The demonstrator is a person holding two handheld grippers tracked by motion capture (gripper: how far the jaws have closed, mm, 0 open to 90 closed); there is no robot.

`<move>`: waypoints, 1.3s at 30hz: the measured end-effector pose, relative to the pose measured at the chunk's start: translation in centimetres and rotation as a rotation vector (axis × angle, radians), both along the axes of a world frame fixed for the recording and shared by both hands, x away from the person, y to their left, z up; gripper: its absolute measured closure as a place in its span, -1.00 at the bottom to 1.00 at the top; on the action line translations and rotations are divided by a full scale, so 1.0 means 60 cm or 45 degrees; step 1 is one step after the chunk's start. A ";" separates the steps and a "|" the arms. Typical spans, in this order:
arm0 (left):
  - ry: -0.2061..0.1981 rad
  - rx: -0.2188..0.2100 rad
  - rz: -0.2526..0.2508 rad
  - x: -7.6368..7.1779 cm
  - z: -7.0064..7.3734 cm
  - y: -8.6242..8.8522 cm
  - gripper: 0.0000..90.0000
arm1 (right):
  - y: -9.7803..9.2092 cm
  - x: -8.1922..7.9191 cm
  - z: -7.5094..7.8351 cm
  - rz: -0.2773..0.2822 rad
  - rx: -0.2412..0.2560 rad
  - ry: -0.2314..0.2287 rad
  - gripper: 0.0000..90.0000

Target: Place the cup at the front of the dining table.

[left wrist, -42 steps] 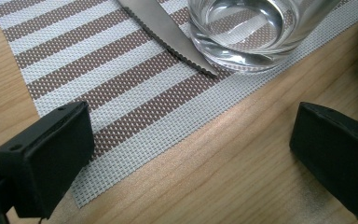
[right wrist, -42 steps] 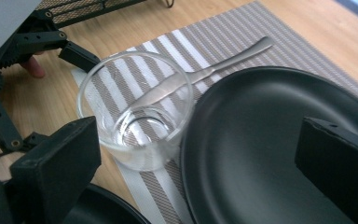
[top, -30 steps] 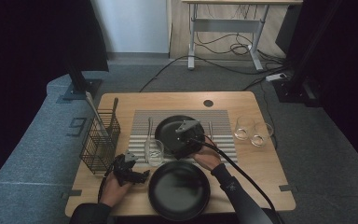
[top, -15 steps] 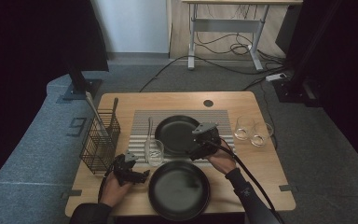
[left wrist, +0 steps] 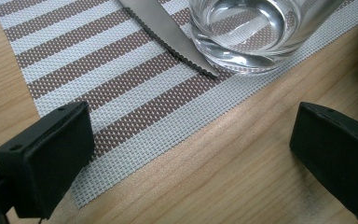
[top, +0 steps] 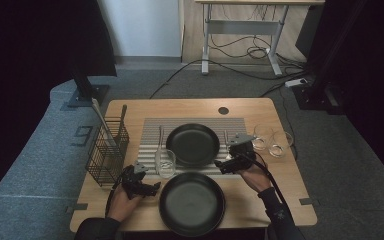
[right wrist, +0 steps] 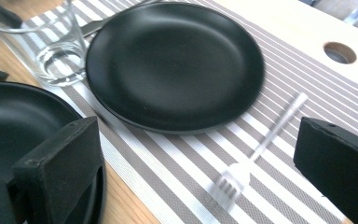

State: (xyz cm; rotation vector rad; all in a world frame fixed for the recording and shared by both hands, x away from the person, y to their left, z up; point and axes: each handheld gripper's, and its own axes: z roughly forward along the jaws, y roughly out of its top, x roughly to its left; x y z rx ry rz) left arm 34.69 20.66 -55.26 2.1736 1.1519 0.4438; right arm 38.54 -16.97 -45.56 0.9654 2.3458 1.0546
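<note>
Hovering over the striped placemat's point(right wrist: 177, 158) right part, the right gripper point(right wrist: 200, 172) is held released, jaws wide apart, a steel fork point(right wrist: 256, 154) lying blurred between them. The fork is seen beside the matte black plate point(right wrist: 172, 65) on the mat, near the table's point(top: 260, 107) right edge. Woven mat texture, a serrated knife tip point(left wrist: 186, 56) and a clear glass base point(left wrist: 256, 32) are resolved from the left gripper point(left wrist: 191, 158), also released, empty.
</note>
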 end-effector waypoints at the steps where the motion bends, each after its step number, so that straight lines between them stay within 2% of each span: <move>1: 0.001 0.000 0.000 0.000 0.000 0.000 -1.00 | -0.008 -0.002 -0.002 -0.015 0.004 0.002 -0.98; 4: 0.001 0.001 0.000 0.000 0.000 0.000 -1.00 | -0.031 -0.007 -0.008 -0.060 0.002 -0.006 -0.99; 12: 0.001 0.000 0.001 0.000 0.000 0.000 -1.00 | -0.087 -0.023 -0.031 -0.161 0.051 0.008 -1.00; 20: 0.001 0.001 0.001 0.000 0.000 0.000 -1.00 | -0.128 -0.042 -0.064 -0.243 0.035 -0.008 -1.00; 33: 0.001 0.001 0.003 0.000 0.000 0.000 -1.00 | -0.166 -0.062 -0.123 -0.323 0.036 0.027 -1.00; 39: 0.001 0.001 0.003 0.000 0.000 0.000 -1.00 | -0.171 -0.062 -0.153 -0.328 -0.023 0.071 -1.00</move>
